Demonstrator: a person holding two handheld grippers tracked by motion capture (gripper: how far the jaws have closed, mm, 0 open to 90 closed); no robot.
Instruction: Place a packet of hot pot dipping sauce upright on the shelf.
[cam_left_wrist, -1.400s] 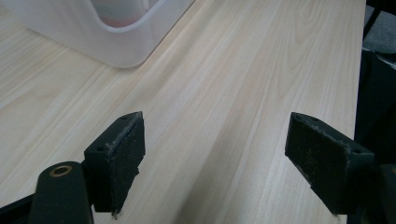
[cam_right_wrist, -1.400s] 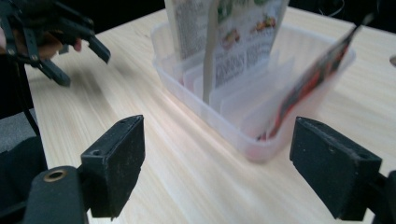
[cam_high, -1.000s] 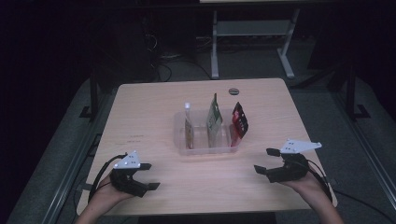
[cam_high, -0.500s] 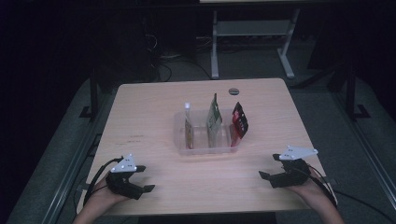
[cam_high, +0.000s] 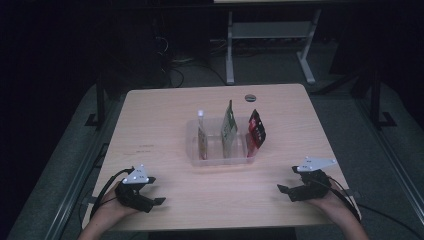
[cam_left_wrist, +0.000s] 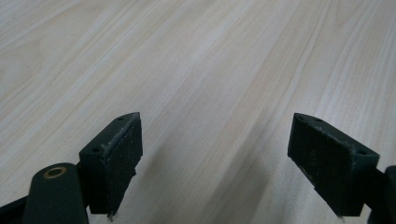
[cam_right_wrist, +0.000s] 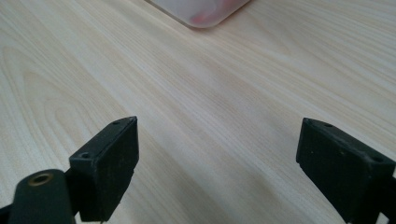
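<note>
A clear plastic tray (cam_high: 192, 145) stands at the middle of the wooden table (cam_high: 165, 110). Upright in it are a pale pouch with a white cap (cam_high: 201, 137), a green pouch (cam_high: 229, 130) and a red pouch (cam_high: 257, 129). My left gripper (cam_high: 159, 201) rests low near the table's front left edge, open, with only bare wood between its pads (cam_left_wrist: 122, 158). At the front right my right gripper (cam_high: 281, 189) is open too, nothing between its pads (cam_right_wrist: 109, 163). A corner of the tray (cam_right_wrist: 201, 11) shows at the top of the right gripper view.
A small dark round disc (cam_high: 250, 97) lies near the table's far edge. Beyond the table stand a metal frame's legs (cam_high: 230, 55) and loose cables (cam_high: 175, 60) on a dark floor. Bare wood stretches between the grippers and the tray.
Both grippers have dropped back toward the table's front edge and lower onto it, the left one toward the left corner. The tray and pouches have not moved.
</note>
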